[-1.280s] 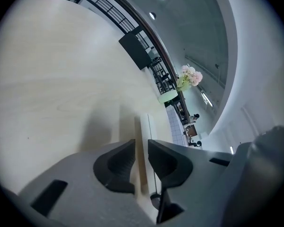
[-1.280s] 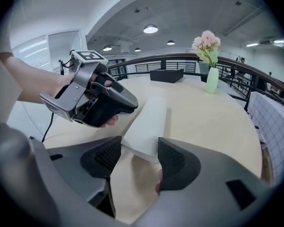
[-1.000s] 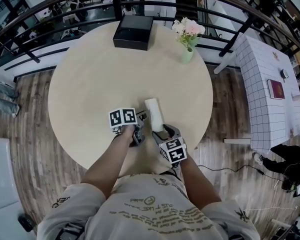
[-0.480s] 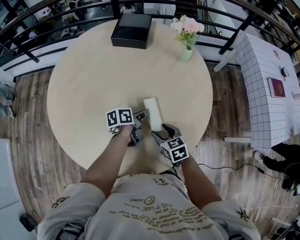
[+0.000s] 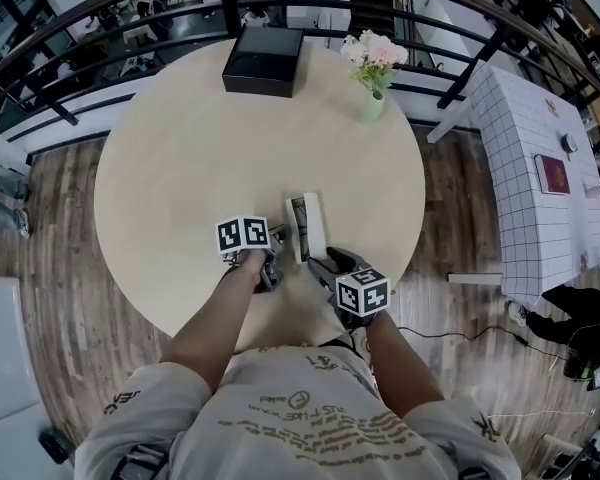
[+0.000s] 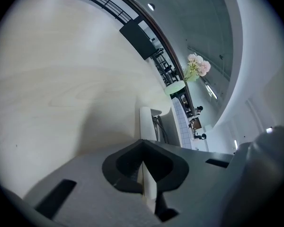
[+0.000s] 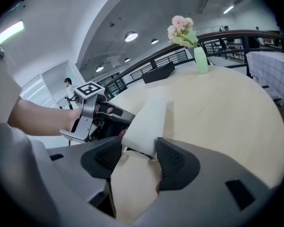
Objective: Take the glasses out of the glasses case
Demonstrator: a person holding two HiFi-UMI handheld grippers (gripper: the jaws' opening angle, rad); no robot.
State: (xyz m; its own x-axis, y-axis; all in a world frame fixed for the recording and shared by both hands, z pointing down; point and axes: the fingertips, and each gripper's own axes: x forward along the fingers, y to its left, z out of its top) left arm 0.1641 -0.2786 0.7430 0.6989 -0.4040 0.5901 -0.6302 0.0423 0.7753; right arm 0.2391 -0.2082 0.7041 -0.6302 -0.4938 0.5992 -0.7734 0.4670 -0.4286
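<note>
Status: white oblong glasses case (image 5: 314,224) lies lower centre on the round pale wooden surface (image 5: 200,148), dark glasses (image 5: 298,218) showing inside. Right claw (image 5: 321,260) pinches its near end. Left claw (image 5: 280,237), jaws just closed, pinches the thin white lid edge (image 6: 146,186). Recommendation: keep the base pinned and fold the lid fully back before reaching in.

Beige printed shirt (image 5: 300,423); grey tongs (image 7: 139,149) with marker cubes (image 5: 243,235).

The round table (image 5: 180,168) lies bare over its left, middle and right. At its far edge a black box (image 5: 263,61) and, right of it, a vase of flowers (image 5: 373,106) stand in the way. The open glasses case (image 5: 313,230) takes up the near middle. A railing (image 5: 234,8) closes the far side.
</note>
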